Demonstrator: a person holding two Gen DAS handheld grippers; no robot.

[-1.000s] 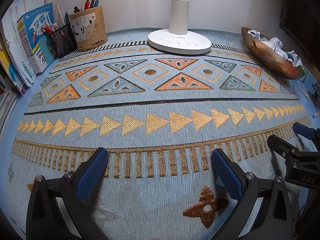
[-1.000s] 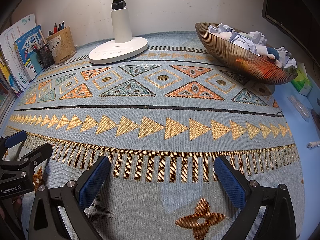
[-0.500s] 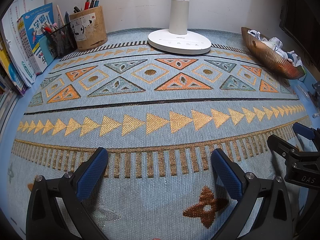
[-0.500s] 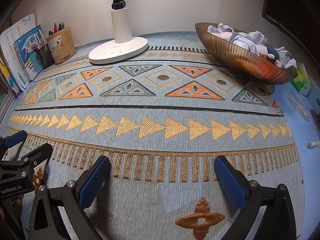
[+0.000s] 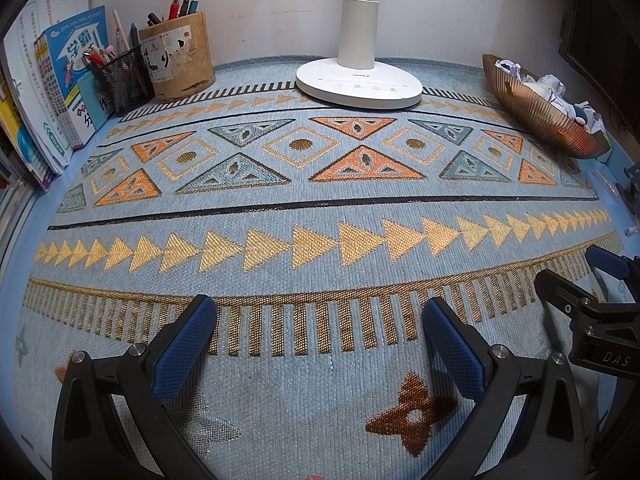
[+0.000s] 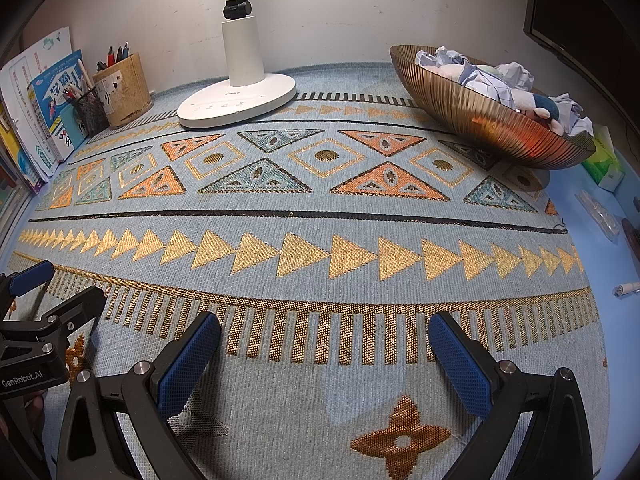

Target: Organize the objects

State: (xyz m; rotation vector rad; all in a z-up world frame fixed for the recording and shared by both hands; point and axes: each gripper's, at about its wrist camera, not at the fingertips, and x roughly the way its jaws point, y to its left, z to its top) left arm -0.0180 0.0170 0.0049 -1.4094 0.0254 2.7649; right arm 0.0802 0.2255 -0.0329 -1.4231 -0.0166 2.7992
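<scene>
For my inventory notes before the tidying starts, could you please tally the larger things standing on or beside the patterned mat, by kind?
Pen holders: 2, a cork cylinder and a black mesh cup
Desk lamps: 1, white
Bowls: 1, copper-coloured, filled with crumpled paper
Total: 4
Both grippers, left and right, are open and empty.

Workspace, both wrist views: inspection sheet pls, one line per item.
Surface: patterned mat over a blue desk, middle bare.
Job's things: ribbed bowl holding crumpled paper and a soft toy.
Clutter: lamp base, cork pen holder, mesh pen cup, books, green box.
Grippers: left gripper and right gripper open, empty, above the mat.
Cables: nothing seen.
Surroundings: wall behind, dark monitor at right.
</scene>
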